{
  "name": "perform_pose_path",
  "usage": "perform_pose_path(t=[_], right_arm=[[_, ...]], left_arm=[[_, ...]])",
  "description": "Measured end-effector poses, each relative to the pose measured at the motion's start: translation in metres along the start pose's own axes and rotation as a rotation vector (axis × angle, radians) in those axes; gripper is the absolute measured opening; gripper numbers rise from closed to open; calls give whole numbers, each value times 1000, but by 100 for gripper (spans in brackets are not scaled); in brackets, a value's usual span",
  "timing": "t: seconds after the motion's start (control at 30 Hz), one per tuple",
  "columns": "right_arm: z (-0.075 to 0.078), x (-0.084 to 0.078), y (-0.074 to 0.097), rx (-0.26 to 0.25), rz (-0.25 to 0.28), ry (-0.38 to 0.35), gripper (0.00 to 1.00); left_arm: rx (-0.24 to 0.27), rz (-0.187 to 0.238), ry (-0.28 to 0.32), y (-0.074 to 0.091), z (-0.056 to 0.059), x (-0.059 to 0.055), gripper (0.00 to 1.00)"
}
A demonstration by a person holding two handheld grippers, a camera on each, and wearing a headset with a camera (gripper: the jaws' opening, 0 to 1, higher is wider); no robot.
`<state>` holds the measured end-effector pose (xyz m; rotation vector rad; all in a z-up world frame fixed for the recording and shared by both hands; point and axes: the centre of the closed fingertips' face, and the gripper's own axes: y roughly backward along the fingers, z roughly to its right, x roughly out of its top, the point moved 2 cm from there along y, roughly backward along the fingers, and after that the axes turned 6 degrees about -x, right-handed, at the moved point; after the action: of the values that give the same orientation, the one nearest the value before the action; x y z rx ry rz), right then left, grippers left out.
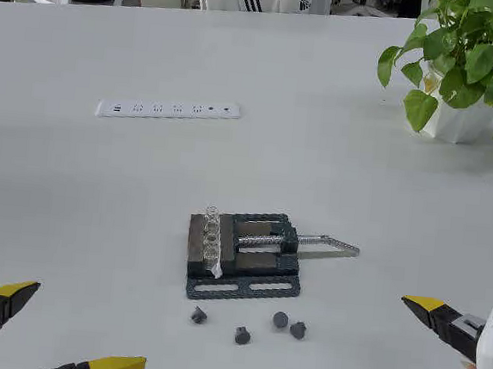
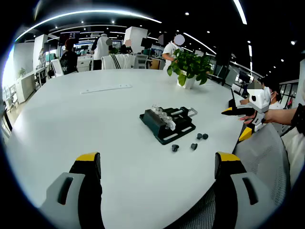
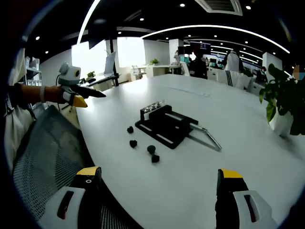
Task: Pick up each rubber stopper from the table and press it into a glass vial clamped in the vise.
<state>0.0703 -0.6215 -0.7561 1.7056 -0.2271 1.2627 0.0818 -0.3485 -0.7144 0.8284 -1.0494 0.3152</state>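
While both claws sit by the near edge of the table [image 1: 98, 206], we log as follows.

1. Left gripper [image 1: 65, 328]: near-left in head view. Yellow-tipped jaws spread wide, released.
2. Right gripper [image 1: 381, 349]: near-right. Jaws likewise spread, released. In the left gripper view we see it at far right, w/ a hand behind it.
3. Vise [image 1: 245, 255]: dark, flat on the white table approx. centre, farther out than both grippers & between them. Its screw handle [image 1: 332, 245] sticks out to the right.
4. Glass vials [image 1: 213, 233]: clear, upright, in a row clamped at the left end of the vise. Exact qty we can't tell.
5. Rubber stoppers [image 1: 242, 334]: qty 4, dark grey, all loose on the table just on the near side of the vise, in a shallow row. The right-hand pair are almost touching; the other two lie apart.
6. Power strip [image 1: 168, 109]: white, flat, far-left of the vise, well apart from it.
7. Potted plant [image 1: 469, 57]: green leaves, white pot, far-right corner.
8. Mesh chair back [image 3: 47, 143]: grey, off the near table edge, seen in both gripper views.
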Motion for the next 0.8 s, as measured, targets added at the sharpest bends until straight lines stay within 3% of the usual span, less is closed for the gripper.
perform_pose_path(t=[0.27, 0.8], right_arm=[[0, 1, -2, 5, -2, 6, 99], [2, 7, -3, 2, 7, 10, 99]], left_arm=[[-11, 3, 7, -3, 5, 0, 99], [-2, 19, 14, -4, -13, -5, 99]])
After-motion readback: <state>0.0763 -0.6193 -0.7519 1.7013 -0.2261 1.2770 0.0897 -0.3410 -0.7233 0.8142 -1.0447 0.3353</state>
